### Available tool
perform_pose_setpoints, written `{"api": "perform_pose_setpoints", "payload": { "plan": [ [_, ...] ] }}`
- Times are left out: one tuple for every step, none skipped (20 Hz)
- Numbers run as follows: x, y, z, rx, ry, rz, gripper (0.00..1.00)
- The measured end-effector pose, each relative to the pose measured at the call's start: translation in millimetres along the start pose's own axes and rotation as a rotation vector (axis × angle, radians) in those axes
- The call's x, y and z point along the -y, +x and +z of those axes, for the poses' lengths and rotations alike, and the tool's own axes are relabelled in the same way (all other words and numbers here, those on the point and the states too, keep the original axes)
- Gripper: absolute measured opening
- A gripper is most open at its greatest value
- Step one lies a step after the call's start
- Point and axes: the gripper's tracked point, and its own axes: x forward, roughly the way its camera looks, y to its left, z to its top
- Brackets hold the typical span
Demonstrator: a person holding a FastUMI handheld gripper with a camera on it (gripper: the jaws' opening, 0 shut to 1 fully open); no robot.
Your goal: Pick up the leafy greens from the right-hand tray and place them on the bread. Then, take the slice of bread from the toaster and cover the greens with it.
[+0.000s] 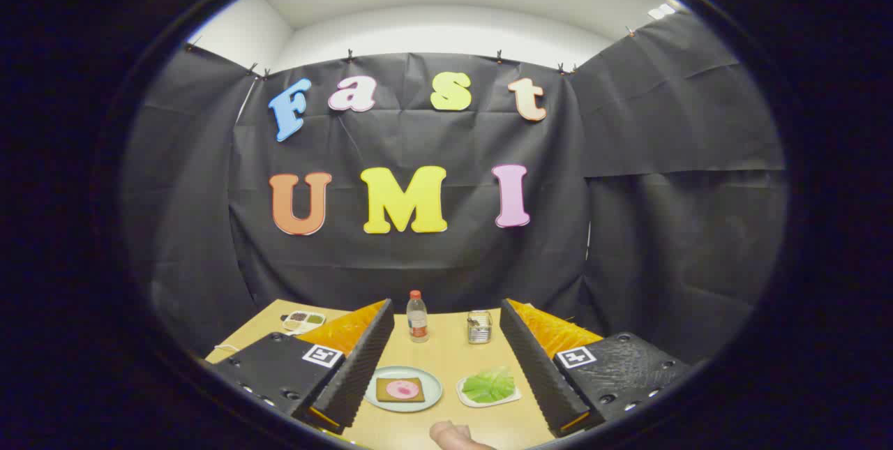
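Probably limp and feather-light, the leafy greens (489, 385) at lower centre want pinching at a ruffled edge; gripper (446, 359) spread wide, grasping nothing.

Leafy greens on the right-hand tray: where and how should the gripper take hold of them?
Probably from above, pinching the raised, crinkled middle of the leafy greens. They lie flat in the shallow tray, so a side approach would likely hit its rim. The gripper is open, with the greens between its fingers.
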Motion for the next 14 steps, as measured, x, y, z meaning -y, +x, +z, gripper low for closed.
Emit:
{"api": "perform_pose_setpoints", "payload": {
  "plan": [
    [2.3,-2.4,3.5,0.009,0.003,-0.01,0.95],
    [4.0,-4.4,5.4,0.011,0.012,-0.021,0.95],
    [5.4,-6.0,6.5,0.016,0.015,-0.028,0.95],
    [9.0,-8.2,7.2,0.025,0.008,-0.038,0.95],
    [12.3,-8.0,8.2,0.03,0.004,-0.047,0.95],
    [12.1,-7.7,4.5,0.027,0.01,-0.047,0.95],
    [12.1,-7.2,1.1,0.019,0.016,-0.047,0.95],
    [14.9,-5.4,-3.3,0.011,0.02,-0.048,0.95],
    [17.5,-3.6,-6.8,0.003,0.023,-0.049,0.95],
    [21.6,-1.1,-10.2,-0.002,0.026,-0.051,0.95],
    [26.0,0.6,-13.9,-0.008,0.03,-0.049,0.95],
    [27.9,3.4,-18.2,-0.012,0.028,-0.041,0.95],
    [34.8,7.2,-24.1,-0.023,0.021,-0.042,0.95],
    [42.5,12.3,-32.3,-0.034,0.018,-0.035,0.95]
  ]
}}
